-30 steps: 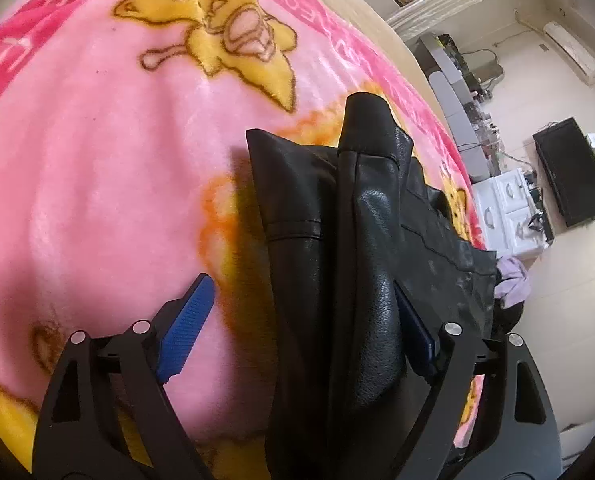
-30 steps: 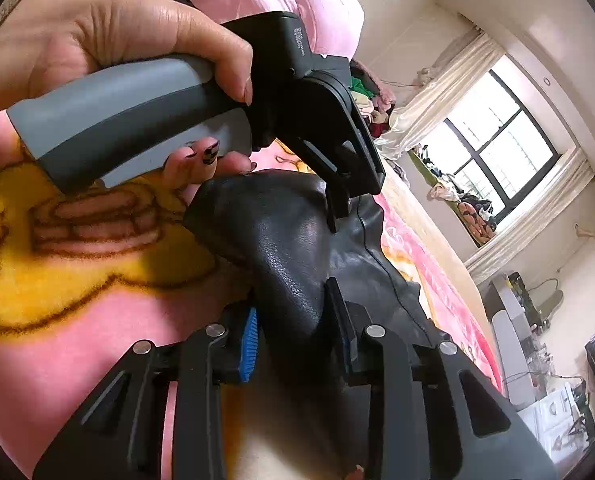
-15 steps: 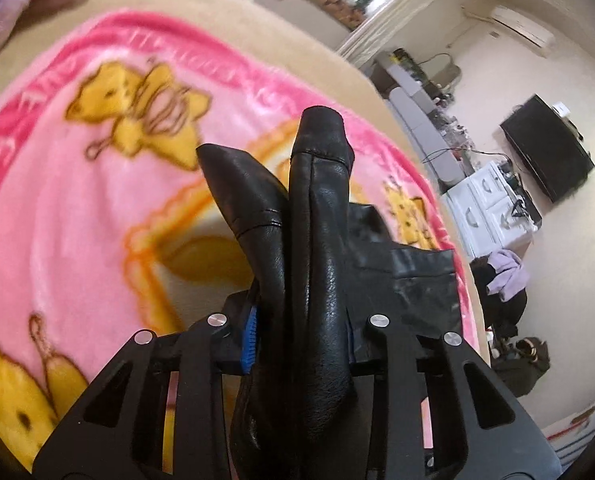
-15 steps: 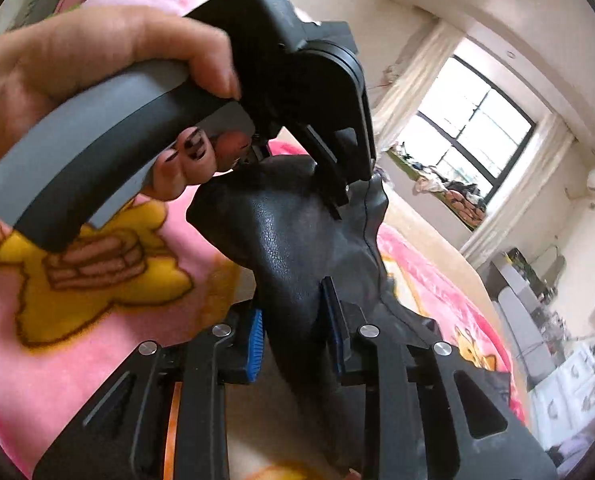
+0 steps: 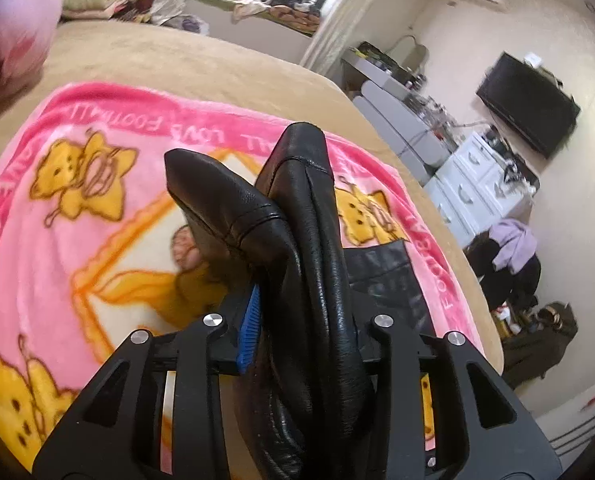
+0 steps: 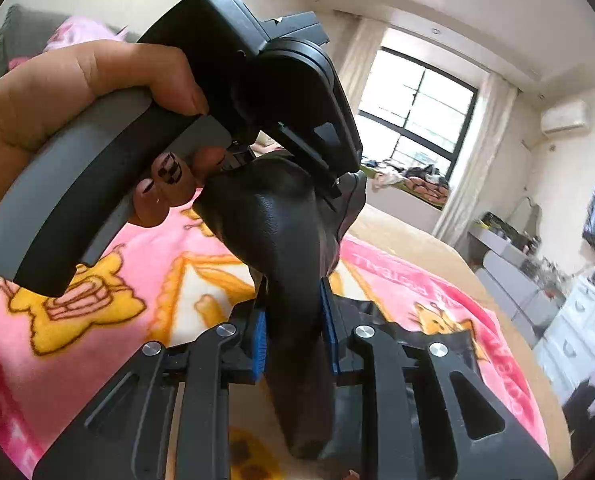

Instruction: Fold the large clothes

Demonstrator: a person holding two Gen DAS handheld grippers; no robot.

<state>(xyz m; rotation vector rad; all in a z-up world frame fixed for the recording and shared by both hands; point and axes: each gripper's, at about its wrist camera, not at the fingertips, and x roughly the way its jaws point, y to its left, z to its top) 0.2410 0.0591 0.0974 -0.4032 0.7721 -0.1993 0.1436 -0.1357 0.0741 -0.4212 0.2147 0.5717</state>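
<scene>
A black leather garment (image 5: 309, 208) hangs bunched over a pink bear-print blanket (image 5: 57, 240), lifted off it at this end. In the left wrist view my left gripper (image 5: 305, 332) grips a thick fold of it; its jaws are opening slightly while the leather still fills the gap. My right gripper (image 6: 293, 336) squeezes another fold of the garment (image 6: 281, 232), its jaws closing and both blue pads pressed on the leather. A hand (image 6: 57, 120) holds the left gripper's handle just above and ahead of the right one. The rest of the garment trails down onto the blanket (image 6: 97, 280).
The blanket lies on a tan bed (image 5: 177, 68). Beyond the bed's far side stand a white dresser (image 5: 473, 196), a black TV (image 5: 529, 116) on the wall and a pile of clothes (image 5: 513, 252) on the floor. A window (image 6: 413, 120) with heaped clothing on its sill is at the back.
The left gripper went from wide open around the garment to clamped on it. Both grippers rose and rolled, lifting the leather off the blanket, so more of the room shows.
</scene>
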